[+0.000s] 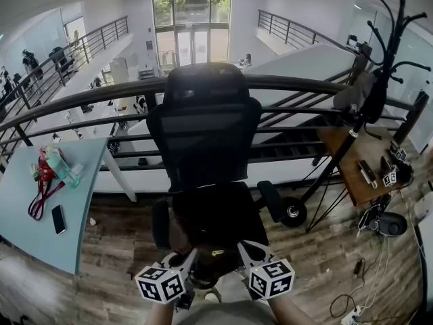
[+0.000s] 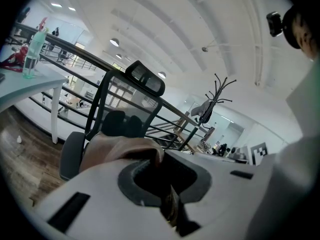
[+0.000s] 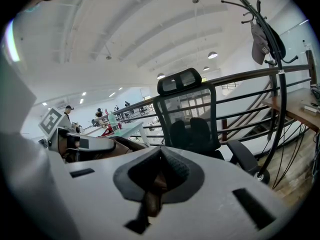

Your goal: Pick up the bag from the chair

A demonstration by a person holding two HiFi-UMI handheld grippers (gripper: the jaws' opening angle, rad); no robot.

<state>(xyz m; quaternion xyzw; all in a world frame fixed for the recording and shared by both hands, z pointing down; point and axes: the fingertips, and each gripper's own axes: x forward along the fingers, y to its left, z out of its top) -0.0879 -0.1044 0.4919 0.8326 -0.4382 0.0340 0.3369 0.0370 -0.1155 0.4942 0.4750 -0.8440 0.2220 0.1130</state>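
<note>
Low in the head view, with left gripper (image 1: 191, 263) and right gripper (image 1: 242, 250) jaws clenched on the brown bag (image 1: 216, 259), lift evenly, straight up, clear of the chair (image 1: 203, 134).

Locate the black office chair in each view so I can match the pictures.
Head view: chair at centre, its backrest toward the railing.
Left gripper view: chair left of centre, seen from its front.
Right gripper view: chair just right of centre, also from the front.
Shared landmark: the black coat stand, right of the chair in all three.
</note>
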